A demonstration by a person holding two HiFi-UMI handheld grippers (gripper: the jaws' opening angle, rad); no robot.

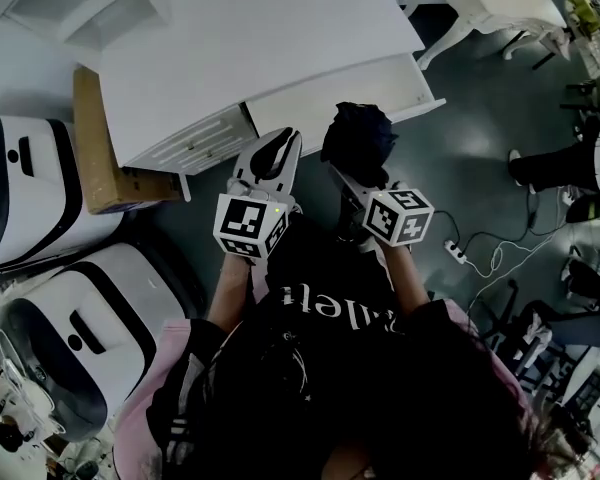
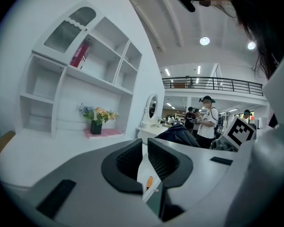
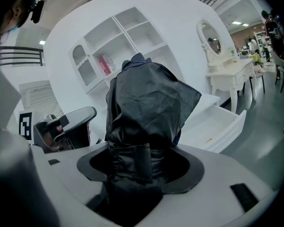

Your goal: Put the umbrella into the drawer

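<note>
While the right gripper (image 3: 141, 163) is clamping the folded black umbrella (image 3: 149, 98) by the open desk drawer's (image 3: 217, 123) front, the left gripper (image 2: 145, 159) is idling closed and empty, so lowering the umbrella inside is probably coming next.

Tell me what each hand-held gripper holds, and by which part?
Right hand-held gripper clamps the folded black fabric umbrella around its strapped section; left hand-held gripper holds nothing.

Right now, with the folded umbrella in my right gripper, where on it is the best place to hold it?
Grip the strapped band low on the umbrella, where the right gripper is clamped, jaws from either side. The strap binds the cloth narrow and firm there; above, the cloth puffs out loose.
</note>
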